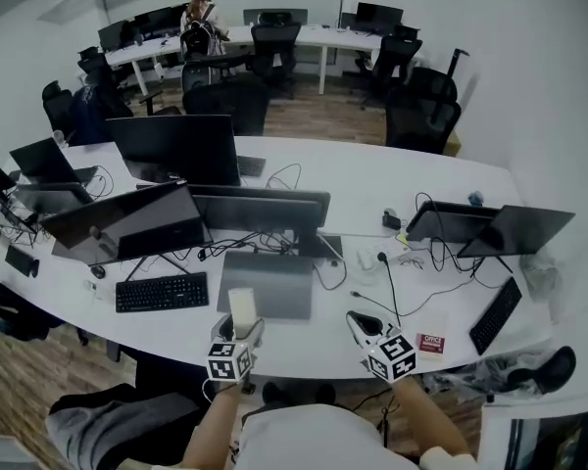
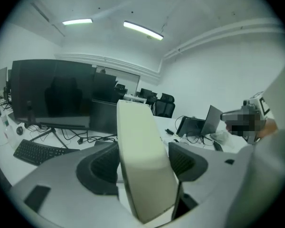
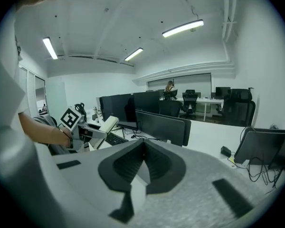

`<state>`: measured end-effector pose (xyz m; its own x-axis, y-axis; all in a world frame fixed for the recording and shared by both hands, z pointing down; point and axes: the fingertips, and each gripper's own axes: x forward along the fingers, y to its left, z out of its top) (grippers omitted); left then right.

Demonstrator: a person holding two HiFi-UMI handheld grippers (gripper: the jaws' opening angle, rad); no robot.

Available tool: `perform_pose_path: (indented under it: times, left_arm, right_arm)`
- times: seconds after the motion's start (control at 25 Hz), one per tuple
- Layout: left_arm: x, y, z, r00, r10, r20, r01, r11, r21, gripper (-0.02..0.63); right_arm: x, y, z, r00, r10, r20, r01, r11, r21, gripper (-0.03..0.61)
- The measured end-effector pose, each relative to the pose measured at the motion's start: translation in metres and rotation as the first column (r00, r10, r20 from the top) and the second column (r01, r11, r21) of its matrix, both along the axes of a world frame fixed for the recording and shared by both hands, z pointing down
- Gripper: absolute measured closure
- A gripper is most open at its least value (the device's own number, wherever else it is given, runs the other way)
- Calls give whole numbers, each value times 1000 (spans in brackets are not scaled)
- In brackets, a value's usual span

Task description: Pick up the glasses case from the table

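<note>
The glasses case (image 1: 242,307) is a cream oblong box, lifted above the white desk's (image 1: 372,189) front edge and clamped in my left gripper (image 1: 239,327). In the left gripper view the case (image 2: 141,151) stands on end between the two dark pads (image 2: 103,167), which press on its sides. My right gripper (image 1: 366,325) hovers to the right of it, also above the front edge, with nothing in it. Its pads (image 3: 133,161) meet in the right gripper view, which also shows the held case (image 3: 108,123) at the left.
Behind the grippers lie a closed grey laptop (image 1: 266,283), a black keyboard (image 1: 161,292), several dark monitors (image 1: 176,148) and tangled cables (image 1: 412,262). A small red box (image 1: 431,342) and a second keyboard (image 1: 495,313) sit at the right. Office chairs and a person are far back.
</note>
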<state>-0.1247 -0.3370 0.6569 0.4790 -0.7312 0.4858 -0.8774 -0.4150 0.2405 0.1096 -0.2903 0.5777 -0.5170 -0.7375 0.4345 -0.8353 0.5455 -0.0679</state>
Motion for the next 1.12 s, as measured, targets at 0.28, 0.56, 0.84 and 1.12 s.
perform_pose_path:
  times: [0.28, 0.56, 0.84, 1.12]
  left_arm:
    - [-9, 6, -58, 1000, -5, -23, 8, 993, 120, 296]
    - [-15, 10, -107, 999, -1, -41, 10, 973, 230, 296]
    - [-13, 11, -141, 999, 24, -39, -10, 946, 325, 296]
    - [-8, 3, -157, 998, 36, -57, -12, 928, 372, 296]
  right_arm:
    - [7, -2, -29, 999, 11, 51, -13, 999, 45, 580]
    - [14, -7, -55, 997, 38, 71, -46, 993, 110, 580]
    - [26, -10, -76, 995, 70, 68, -81, 980, 183, 580]
    - [32, -17, -88, 995, 82, 62, -94, 972, 217, 580]
